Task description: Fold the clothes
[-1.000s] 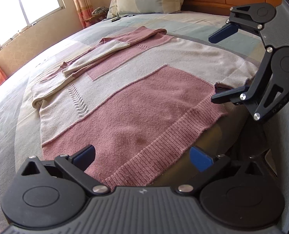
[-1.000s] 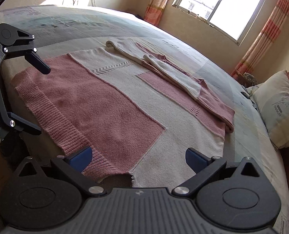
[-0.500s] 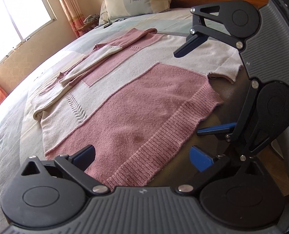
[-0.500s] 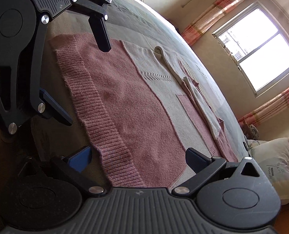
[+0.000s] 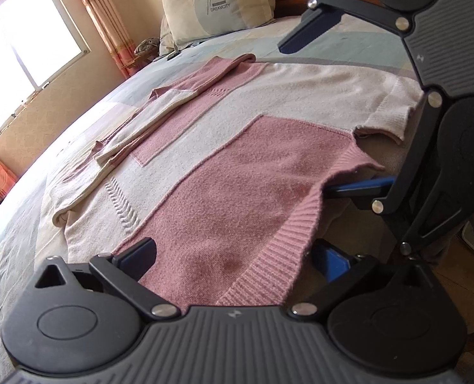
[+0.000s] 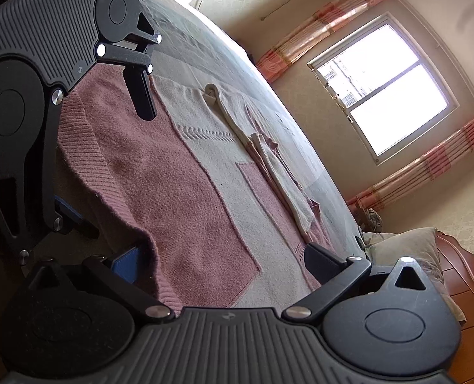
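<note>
A pink and cream knitted sweater (image 5: 237, 166) lies flat on the bed, its sleeves (image 5: 160, 108) folded across the far side. Its ribbed pink hem hangs at the bed's near edge. My left gripper (image 5: 235, 256) is open astride the hem, one finger on the pink panel and the other below the edge. My right gripper (image 5: 305, 118) is open and turned on its side, with its lower finger under the lifted hem corner. The right wrist view shows the sweater (image 6: 179, 192) between the fingers of my right gripper (image 6: 224, 264), with my left gripper (image 6: 118, 172) close at the left.
The bedspread (image 5: 349, 48) stretches around the sweater. A pillow (image 5: 217, 3) leans on the wooden headboard (image 6: 470, 275). A bright window (image 5: 22, 48) with striped curtains is across the bed. Floor (image 5: 454, 275) shows past the bed edge.
Both grippers came in close to the hem and to each other. The right one rolled onto its side and slid a finger under the hem, which now lifts off the bed edge.
</note>
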`<state>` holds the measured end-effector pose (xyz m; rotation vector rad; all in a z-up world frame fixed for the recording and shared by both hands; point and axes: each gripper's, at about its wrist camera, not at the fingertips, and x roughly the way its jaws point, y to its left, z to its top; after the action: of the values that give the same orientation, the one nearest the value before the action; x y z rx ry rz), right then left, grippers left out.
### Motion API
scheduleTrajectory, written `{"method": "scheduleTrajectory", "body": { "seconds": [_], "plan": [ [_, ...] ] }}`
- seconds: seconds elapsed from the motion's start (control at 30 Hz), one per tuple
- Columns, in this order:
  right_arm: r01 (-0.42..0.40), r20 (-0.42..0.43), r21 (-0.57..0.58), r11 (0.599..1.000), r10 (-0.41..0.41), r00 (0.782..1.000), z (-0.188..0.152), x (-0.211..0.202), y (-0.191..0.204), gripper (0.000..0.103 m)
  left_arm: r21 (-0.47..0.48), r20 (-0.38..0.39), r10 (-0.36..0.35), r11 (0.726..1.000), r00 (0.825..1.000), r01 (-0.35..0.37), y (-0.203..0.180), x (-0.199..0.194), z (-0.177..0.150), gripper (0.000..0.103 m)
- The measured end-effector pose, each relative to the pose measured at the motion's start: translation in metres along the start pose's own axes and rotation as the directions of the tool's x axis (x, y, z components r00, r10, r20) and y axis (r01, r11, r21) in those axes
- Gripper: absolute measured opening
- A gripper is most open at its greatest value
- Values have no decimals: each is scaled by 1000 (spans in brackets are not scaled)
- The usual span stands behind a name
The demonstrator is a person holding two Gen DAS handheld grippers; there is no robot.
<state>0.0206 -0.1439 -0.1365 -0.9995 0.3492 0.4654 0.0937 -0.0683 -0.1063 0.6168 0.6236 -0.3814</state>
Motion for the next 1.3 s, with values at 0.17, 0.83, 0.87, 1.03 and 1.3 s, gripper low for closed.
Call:
{"method": "scheduleTrajectory", "body": {
  "seconds": [0.17, 0.83, 0.87, 1.03, 1.3],
  "plan": [
    [-33, 4, 12, 999, 33, 999, -1, -1, 1, 103, 12, -1, -3, 1000, 1000, 3, 4, -2, 0, 102],
    [88, 32, -44, 995, -87, 996, 10, 3, 11, 103, 45, 10, 40, 998, 999, -40, 5, -1, -3, 102],
    [85, 32, -38, 996, -84, 996, 10, 3, 10, 103, 37, 13, 52, 998, 999, -52, 8, -1, -3, 102],
    [17, 54, -55, 998, -14, 998, 10, 0, 19, 103, -8, 35, 57, 998, 998, -57, 21, -5, -1, 102],
    [125, -26, -63, 990, -127, 992, 7, 26, 26, 103, 52, 4, 66, 996, 998, -67, 15, -3, -11, 102]
  ]
}}
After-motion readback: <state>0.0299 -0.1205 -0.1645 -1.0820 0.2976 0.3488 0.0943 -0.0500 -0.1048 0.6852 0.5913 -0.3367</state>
